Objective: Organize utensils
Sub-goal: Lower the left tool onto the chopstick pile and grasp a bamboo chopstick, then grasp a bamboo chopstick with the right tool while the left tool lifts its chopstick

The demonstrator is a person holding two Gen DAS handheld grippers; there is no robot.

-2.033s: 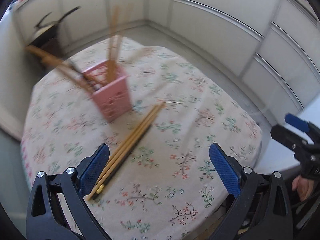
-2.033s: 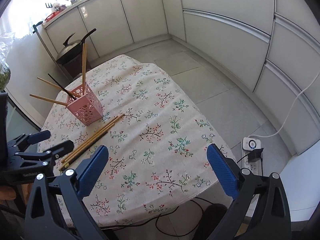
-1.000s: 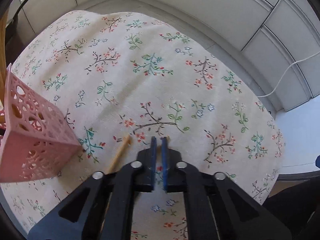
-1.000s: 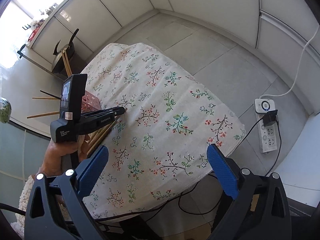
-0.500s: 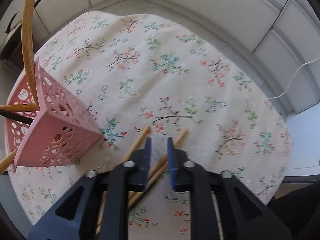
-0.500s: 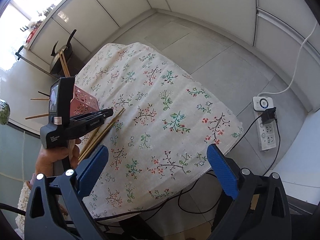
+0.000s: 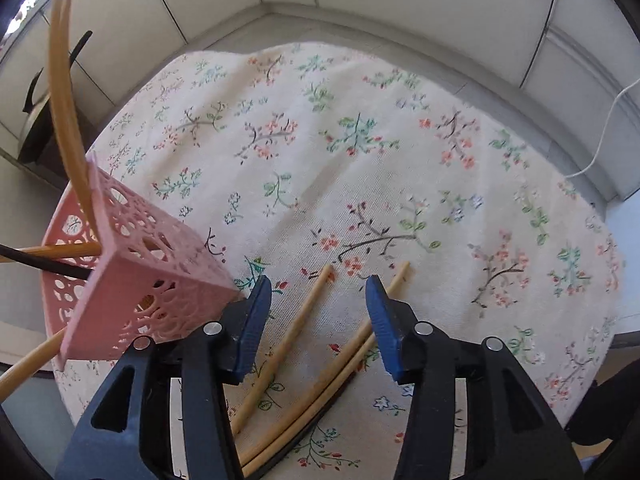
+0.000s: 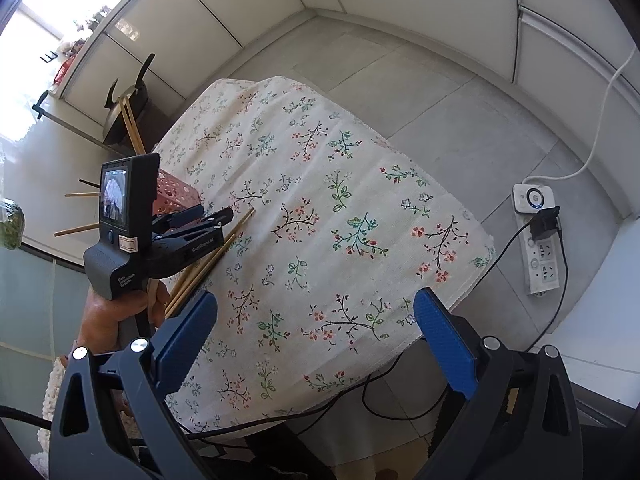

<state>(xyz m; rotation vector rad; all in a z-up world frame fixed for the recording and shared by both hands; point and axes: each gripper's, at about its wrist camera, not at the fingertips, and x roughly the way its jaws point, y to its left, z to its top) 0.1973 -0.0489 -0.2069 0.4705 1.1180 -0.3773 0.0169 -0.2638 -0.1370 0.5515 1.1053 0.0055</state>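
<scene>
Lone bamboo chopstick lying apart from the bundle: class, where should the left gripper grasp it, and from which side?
Grip the lone chopstick near its far, tapered end, from above: it lies flat, and the open left gripper straddles it there.

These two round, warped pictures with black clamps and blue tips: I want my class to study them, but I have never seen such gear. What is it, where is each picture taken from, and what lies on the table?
No robot is here. A person holds a hand-operated gripper in each hand, each with a wide-angle camera looking along its two blue-padded fingers.

The left wrist view shows the left gripper, open and holding nothing, low over loose chopsticks lying on the floral tablecloth. Beside it stands a pink holder with more chopsticks sticking out.

The right wrist view looks from higher up. The right gripper is open and empty too. In that view you see the left gripper from outside, with the person's hand on its handle.
</scene>
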